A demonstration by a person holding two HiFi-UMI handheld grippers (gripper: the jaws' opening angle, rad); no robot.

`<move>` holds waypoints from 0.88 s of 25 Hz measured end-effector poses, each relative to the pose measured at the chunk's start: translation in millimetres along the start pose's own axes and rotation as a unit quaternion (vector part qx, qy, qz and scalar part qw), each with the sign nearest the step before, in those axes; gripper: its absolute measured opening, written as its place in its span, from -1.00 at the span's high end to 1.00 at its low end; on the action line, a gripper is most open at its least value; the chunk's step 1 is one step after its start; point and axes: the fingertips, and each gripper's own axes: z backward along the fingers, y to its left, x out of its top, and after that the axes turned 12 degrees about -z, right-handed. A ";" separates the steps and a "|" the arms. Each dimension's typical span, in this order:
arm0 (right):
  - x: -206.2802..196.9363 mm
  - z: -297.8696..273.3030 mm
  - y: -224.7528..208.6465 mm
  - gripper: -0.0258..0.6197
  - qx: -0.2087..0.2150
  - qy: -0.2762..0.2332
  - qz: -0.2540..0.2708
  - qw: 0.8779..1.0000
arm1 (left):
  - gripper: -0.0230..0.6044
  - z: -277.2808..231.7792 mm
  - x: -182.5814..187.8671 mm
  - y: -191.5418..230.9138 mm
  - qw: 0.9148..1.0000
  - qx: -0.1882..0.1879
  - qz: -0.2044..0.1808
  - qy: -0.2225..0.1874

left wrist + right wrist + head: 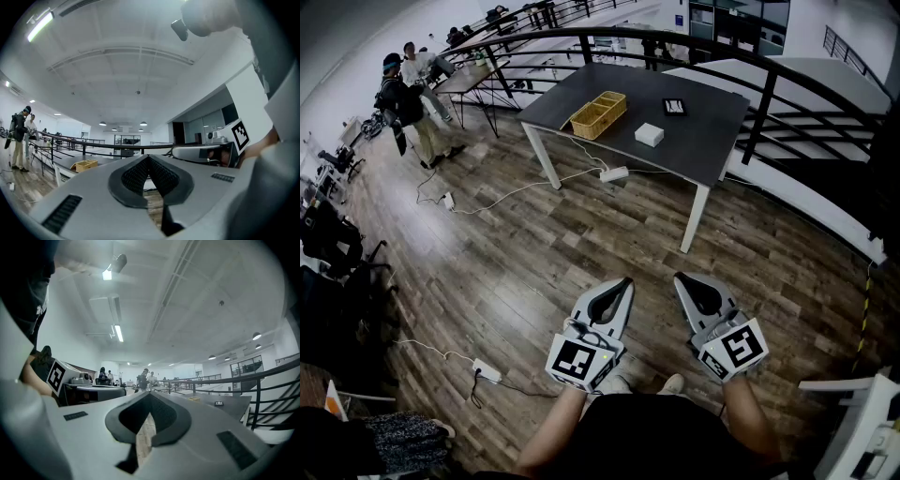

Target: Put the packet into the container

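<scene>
A dark table point(694, 141) stands a few steps ahead in the head view. On it are a yellow wicker container point(598, 114) with two compartments, a small white box point(649, 135) and a flat black packet point(674, 107). My left gripper point(623, 281) and right gripper point(680, 277) are held level close to my body, far short of the table. Both are shut with nothing between their jaws. The left gripper view shows its tips point(149, 157) meeting, with the container point(84, 164) far off. The right gripper view shows its tips point(150, 393) meeting and the packet point(219, 403) in the distance.
Wooden floor lies between me and the table, crossed by a white power strip point(613, 173) and cables. A black railing point(769, 89) curves behind the table. Two people point(412, 103) stand at the far left. A white piece of furniture point(862, 412) is at my lower right.
</scene>
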 end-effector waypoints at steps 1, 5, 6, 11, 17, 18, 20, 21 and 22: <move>-0.7 0.4 0.0 0.91 -0.001 0.000 0.000 1.000 | 0.91 0.8 -0.6 -0.7 1.000 0.000 0.001 0.001; 0.5 1.3 -2.0 0.91 -0.010 -0.009 0.003 1.000 | 0.91 1.7 -1.8 -1.2 1.000 -0.001 0.002 0.002; 1.3 1.2 -2.6 0.91 -0.012 -0.011 0.004 1.000 | 0.91 1.5 -1.9 -0.8 1.000 0.000 0.002 0.002; -0.3 2.2 -1.3 0.91 -0.010 -0.007 0.006 1.000 | 0.91 2.0 -2.1 -1.7 1.000 0.000 0.001 -0.001; -1.8 5.8 -3.0 0.91 -0.013 -0.003 0.007 1.000 | 0.91 0.4 1.0 -8.9 1.000 -0.005 0.008 -0.011; -1.6 6.5 -3.3 0.91 -0.013 -0.002 0.007 1.000 | 0.91 0.0 1.2 -9.6 1.000 -0.005 0.008 -0.011; -1.6 8.0 -4.0 0.91 -0.013 0.000 0.008 1.000 | 0.91 -0.9 -0.2 -10.9 1.000 -0.005 0.005 -0.010; -2.0 9.2 -4.5 0.91 -0.013 0.001 0.009 1.000 | 0.91 -1.4 -0.9 -12.1 1.000 -0.005 0.004 -0.010; -2.5 10.9 -5.1 0.91 -0.013 0.001 0.009 1.000 | 0.91 -2.0 -0.6 -14.3 1.000 -0.006 0.005 -0.010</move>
